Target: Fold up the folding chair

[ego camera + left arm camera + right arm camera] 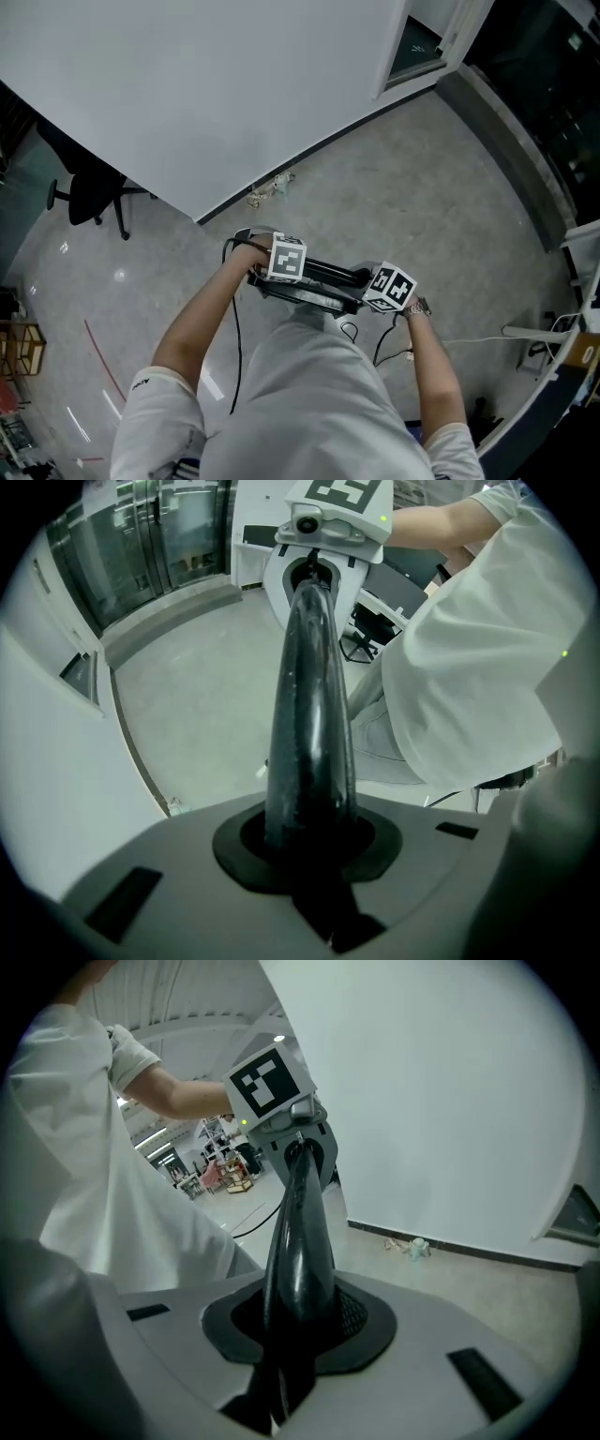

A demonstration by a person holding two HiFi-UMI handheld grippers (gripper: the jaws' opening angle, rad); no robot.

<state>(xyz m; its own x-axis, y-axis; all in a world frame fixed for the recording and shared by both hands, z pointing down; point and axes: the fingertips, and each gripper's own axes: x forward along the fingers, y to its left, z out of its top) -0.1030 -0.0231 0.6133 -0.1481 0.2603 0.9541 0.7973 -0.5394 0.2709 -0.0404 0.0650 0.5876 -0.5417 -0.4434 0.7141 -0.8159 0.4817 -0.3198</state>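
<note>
Head view: a narrow black chair (314, 281) is held over the floor (422, 187) between the left gripper (270, 270) and right gripper (380, 292). Their cubes (287, 258) carry square markers.
Left gripper view: jaws clamp the chair's bar (309, 714).
Right gripper view: jaws clamp the same bar.

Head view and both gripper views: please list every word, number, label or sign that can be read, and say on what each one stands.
No text can be read in any view.
Marker cube: only a black and white square pattern, no letters or numbers.
Second marker cube: again only a square pattern.
Sleeve: a small dark print, too small to read.
</note>
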